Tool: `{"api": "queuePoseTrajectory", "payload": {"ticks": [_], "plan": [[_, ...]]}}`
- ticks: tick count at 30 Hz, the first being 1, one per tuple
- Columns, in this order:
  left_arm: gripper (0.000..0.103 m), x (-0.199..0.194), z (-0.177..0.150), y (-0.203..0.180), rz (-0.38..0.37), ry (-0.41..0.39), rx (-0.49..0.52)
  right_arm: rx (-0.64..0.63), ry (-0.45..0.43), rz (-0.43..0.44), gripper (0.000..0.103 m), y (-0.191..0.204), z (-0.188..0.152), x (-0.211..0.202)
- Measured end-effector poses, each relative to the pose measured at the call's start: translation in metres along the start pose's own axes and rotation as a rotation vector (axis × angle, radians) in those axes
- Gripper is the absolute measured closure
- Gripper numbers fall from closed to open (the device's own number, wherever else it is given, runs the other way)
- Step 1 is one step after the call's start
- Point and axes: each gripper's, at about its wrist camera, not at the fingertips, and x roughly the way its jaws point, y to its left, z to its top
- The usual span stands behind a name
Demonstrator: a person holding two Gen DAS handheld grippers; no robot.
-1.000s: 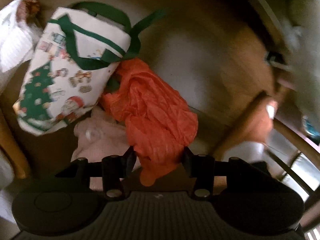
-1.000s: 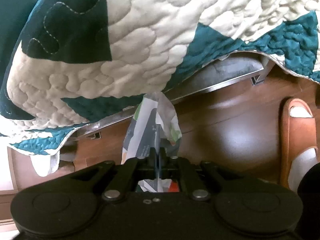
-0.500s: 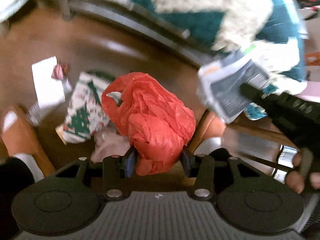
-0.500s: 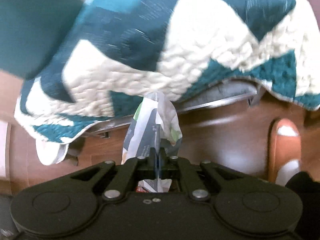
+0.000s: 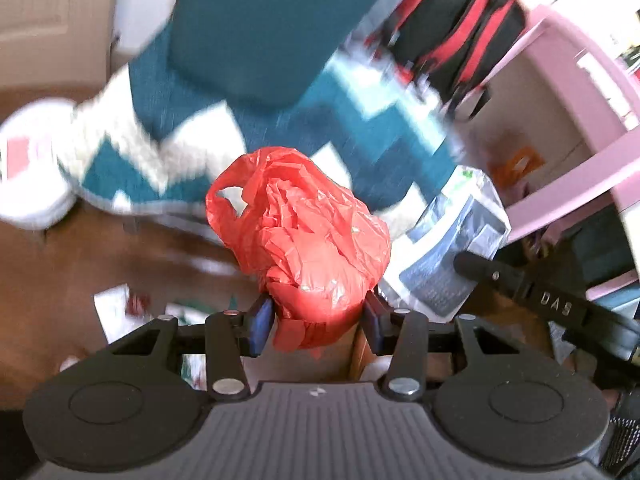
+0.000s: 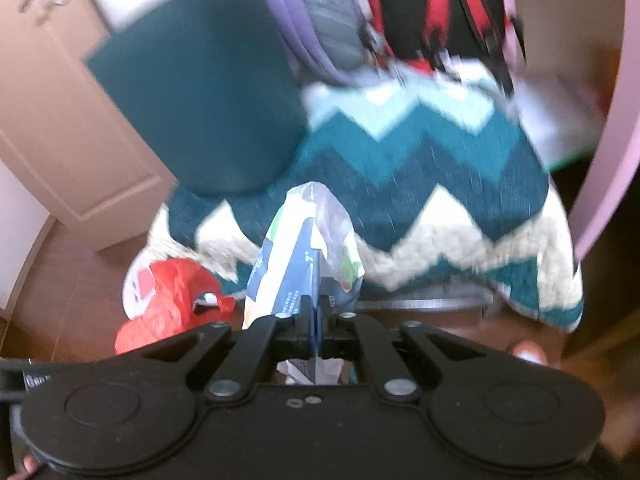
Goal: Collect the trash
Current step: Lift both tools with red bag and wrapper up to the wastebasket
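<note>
left gripper [image 5: 318, 320]: clamped on crumpled red plastic bag [image 5: 300, 248], blue pads pressing bag's lower bunch from both sides, bulk of bag bulging up and ahead of fingertips, one handle loop open at upper left of bag. right gripper [image 6: 316, 328]: closed tight on printed plastic wrapper [image 6: 308, 252], thin film pinched between pads, wrapper standing up ahead of fingertips with a short tail hanging behind them. in left wrist view, same wrapper seen just right of the red bag, held at tip of the other gripper's black finger. in right wrist view, red bag seen low and left of the fingers, apart from wrapper. beyond both grippers: teal and white zigzag quilt [image 6: 420, 200] draped over bed edge, dark teal cushion [image 6: 200, 100] lying on it to upper left, red and black backpack [image 6: 440, 8] at far end, pink furniture frame [image 5: 568, 152] to the right. below: brown wooden floor [image 6: 60, 288], scattered items on it too blurred to identify. strong motion blur throughout background.
</note>
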Motion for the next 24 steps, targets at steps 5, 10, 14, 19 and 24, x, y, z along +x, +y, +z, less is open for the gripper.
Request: {"api": "queuePoseTrajectory", "payload": {"ticks": [5,10,14,19,24], "plan": [[0.058,-0.052,0.034,-0.021,-0.006,-0.153,0.062,-0.085,-0.133,0.013,0.101,0.031,0.037,-0.05],[0.058,-0.101,0.078,-0.045,-0.002,-0.293,0.137,-0.171,-0.263,0.013,0.101,0.062,0.084,-0.088],[0.058,-0.125,0.118,-0.056,0.023,-0.373,0.174,-0.212,-0.344,0.018,0.101,0.085,0.124,-0.108],[0.058,-0.139,0.171,-0.072,0.05,-0.425,0.208,-0.263,-0.399,0.012,0.101,0.111,0.169,-0.113],[0.058,-0.134,0.219,-0.079,0.081,-0.453,0.226,-0.298,-0.417,-0.009,0.101,0.13,0.205,-0.093]]}}
